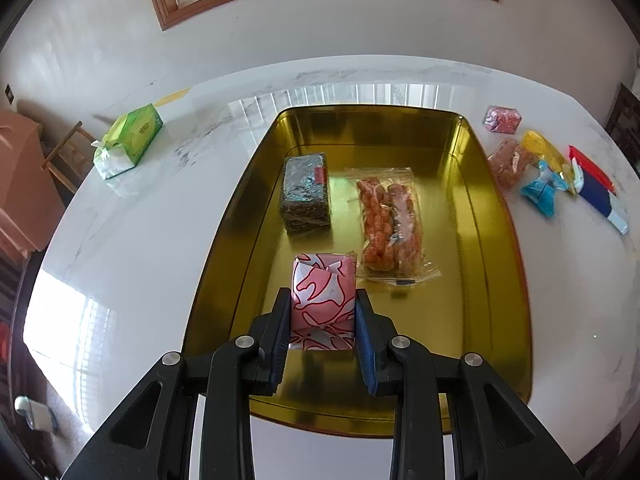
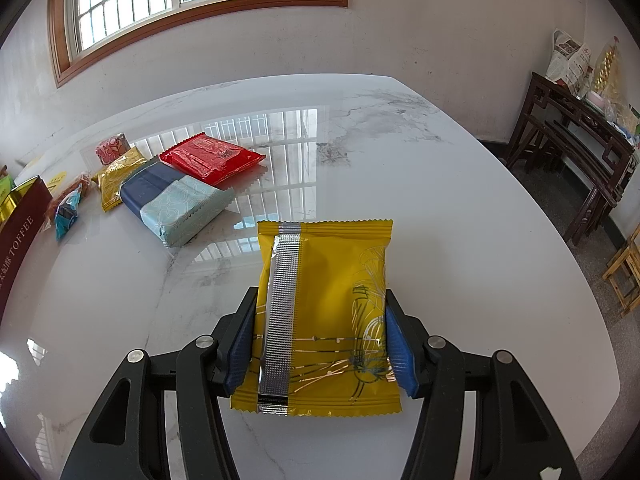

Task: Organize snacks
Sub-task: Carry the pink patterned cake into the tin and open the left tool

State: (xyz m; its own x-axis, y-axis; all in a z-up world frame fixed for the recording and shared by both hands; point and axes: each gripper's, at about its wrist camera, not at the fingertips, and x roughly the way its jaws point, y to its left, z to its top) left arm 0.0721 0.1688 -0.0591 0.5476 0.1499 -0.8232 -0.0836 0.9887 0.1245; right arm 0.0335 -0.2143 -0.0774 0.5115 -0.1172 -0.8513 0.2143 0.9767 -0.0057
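Left wrist view, gripper: the left gripper [image 1: 324, 320] is clamping a pink wrapped snack [image 1: 324, 300] between its blue pads, gripping it on its two sides.
Left wrist view, place of the snack: it is hanging over the near part of the gold tin tray [image 1: 492, 240], pointing down into it; I cannot tell if it is touching the floor of the tray.
Left wrist view, key relation: the free floor is lying directly under and just before the snack. A dark block snack [image 1: 306, 196] is sitting further in, and a clear bag of orange snacks [image 1: 390, 224] is lying just to the right, its long axis running away from the gripper.
Left wrist view, room: the near rim is close behind the jaws; the left wall is standing well apart.
Right wrist view, gripper: the right gripper [image 2: 320, 340] is grasping a yellow snack packet [image 2: 332, 312] by its two long edges, the silver seam facing up.
Right wrist view, place of the packet: it is hanging over the bare marble table [image 2: 440, 200], its long axis pointing away from the gripper.
Right wrist view, key relation: the tray is showing only at the far left edge, so I judge the packet must travel left.
Right wrist view, room: other packets are lying between, among them a red packet [image 2: 212, 158] and a blue and pale green packet [image 2: 176, 204].
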